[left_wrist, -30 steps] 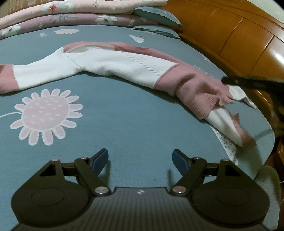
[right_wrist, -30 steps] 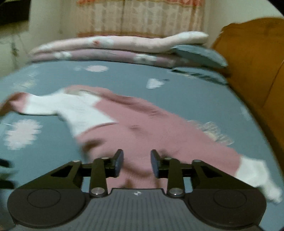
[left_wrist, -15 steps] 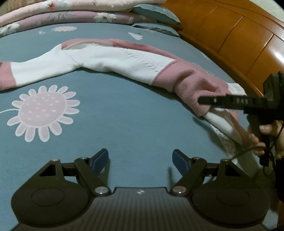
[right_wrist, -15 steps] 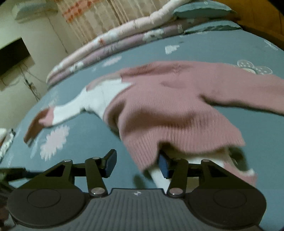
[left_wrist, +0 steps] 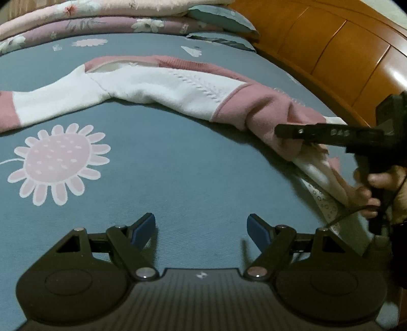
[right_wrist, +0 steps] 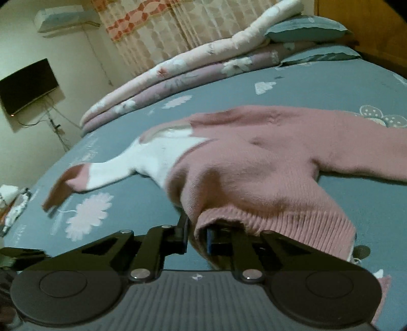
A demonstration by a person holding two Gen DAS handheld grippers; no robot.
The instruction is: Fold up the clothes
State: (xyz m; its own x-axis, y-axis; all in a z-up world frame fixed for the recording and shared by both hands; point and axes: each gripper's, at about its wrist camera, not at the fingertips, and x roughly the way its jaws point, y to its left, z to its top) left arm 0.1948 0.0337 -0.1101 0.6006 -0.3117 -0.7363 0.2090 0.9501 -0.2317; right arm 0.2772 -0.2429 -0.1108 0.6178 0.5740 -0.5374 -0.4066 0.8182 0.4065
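One sweater (left_wrist: 178, 91) lies spread across the blue flowered bedsheet (left_wrist: 178, 173) — pink and white knit, running from the left edge of the left wrist view to its right side, where the hem bunches. In the right wrist view the same sweater (right_wrist: 254, 163) fills the middle of the frame, its ribbed pink hem at lower centre.

Two grippers show. The left gripper (left_wrist: 202, 229) sits at the bottom of its own view, its two blue-padded fingers standing wide with only bare sheet between them. The right gripper (right_wrist: 197, 238) is closing on the sweater's ribbed hem; a fold of pink knit sits between its jaws, which are now narrow and pinch it. From the left wrist view that right gripper (left_wrist: 282, 132) reaches in from the right edge, tip at the bunched hem, with one hand (left_wrist: 381, 188) around its handle.

At the top of both views lie two folded quilts (left_wrist: 101, 17) stacked one on the other — and two blue pillows (right_wrist: 305, 28) beside them. One wooden headboard (left_wrist: 343, 56) fills the upper right of the left wrist view. One dark screen (right_wrist: 28, 85) hangs on the wall at the upper left of the right wrist view.
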